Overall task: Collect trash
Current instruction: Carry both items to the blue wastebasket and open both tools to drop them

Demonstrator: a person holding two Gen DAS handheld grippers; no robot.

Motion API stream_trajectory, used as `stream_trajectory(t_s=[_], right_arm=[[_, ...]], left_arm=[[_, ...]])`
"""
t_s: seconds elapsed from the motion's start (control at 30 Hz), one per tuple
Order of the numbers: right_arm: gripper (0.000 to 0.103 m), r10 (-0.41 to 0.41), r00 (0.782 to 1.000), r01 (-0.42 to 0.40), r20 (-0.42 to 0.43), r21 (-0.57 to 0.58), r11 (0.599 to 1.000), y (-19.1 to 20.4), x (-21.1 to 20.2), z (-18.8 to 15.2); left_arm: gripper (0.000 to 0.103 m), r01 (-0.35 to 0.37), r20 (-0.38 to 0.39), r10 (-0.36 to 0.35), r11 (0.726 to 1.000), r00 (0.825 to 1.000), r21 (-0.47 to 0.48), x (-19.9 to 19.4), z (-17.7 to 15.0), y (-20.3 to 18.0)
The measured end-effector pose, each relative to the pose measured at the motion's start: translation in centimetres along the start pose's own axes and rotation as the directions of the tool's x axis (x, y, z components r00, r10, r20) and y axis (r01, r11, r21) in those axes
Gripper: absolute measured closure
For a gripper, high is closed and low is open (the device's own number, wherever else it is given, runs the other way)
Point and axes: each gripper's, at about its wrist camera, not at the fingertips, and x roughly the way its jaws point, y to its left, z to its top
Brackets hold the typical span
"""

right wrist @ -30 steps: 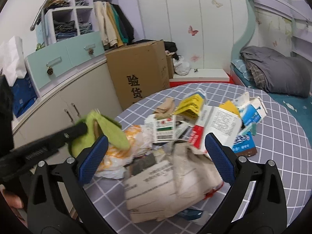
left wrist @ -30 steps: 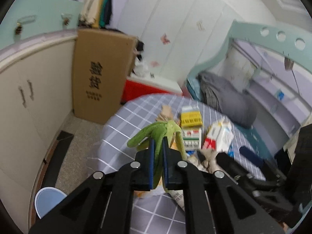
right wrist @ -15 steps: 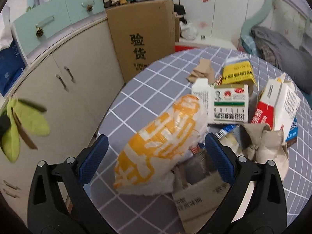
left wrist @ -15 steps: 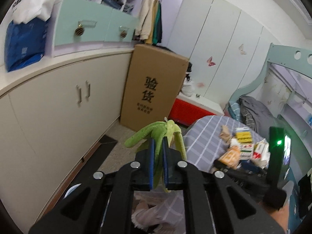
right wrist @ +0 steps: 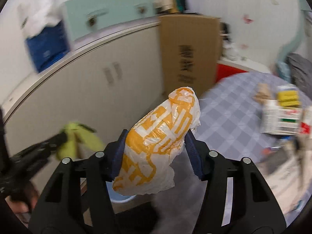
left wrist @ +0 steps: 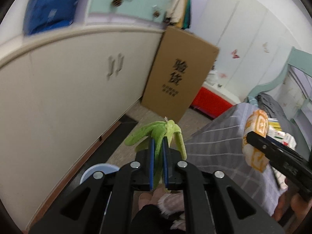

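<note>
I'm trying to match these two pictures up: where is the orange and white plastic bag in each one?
Left wrist view: the orange and white plastic bag is at the right edge, over the checked table, gripped by the right tool.
Right wrist view: the bag fills the centre, squeezed between the tool's blue pads.
Shared landmark: the tall cardboard box with black printed characters.

cardboard box [left wrist: 180, 81] upright against cabinet [left wrist: 78, 81] | blue bag [left wrist: 50, 7] on top | red box [left wrist: 210, 101] beside
</note>
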Motion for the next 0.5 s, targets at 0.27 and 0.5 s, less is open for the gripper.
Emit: stream_trajectory(t_s=[0.27,0.5], right_arm=[[0.046,0.178,0.956,-0.2,-0.232,-0.077,0.977,8.9,10.3,-5.3],[0.046,0.2,0.92,-0.225,-0.336,-0.037,0.974,11.1,16.7,-8.7]], left_arm=[[0.095,-0.124,-0.161,0.111,0.99,0.981,-0.07,4.8,-3.8,7.6],[0.093,-0.18,-0.256,0.143,0.975,0.956,-0.127,8.7,-5.3,12.0]])
